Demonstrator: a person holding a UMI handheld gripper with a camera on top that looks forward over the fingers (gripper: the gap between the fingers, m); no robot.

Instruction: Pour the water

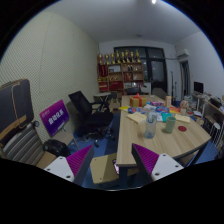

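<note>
The gripper (116,166) hangs well back from the worktop (185,142), its fingers (146,158) spread and holding nothing. A cup (150,130) stands upright on the worktop among clutter, beyond the fingers and slightly right, so reaching it likely means moving forward.

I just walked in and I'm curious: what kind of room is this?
It looks like an office or meeting room. A long wooden table crowded with cups and bottles stands in the middle, a black office chair sits beside it, and shelves line the far wall. The tool is open, holding nothing.
</note>
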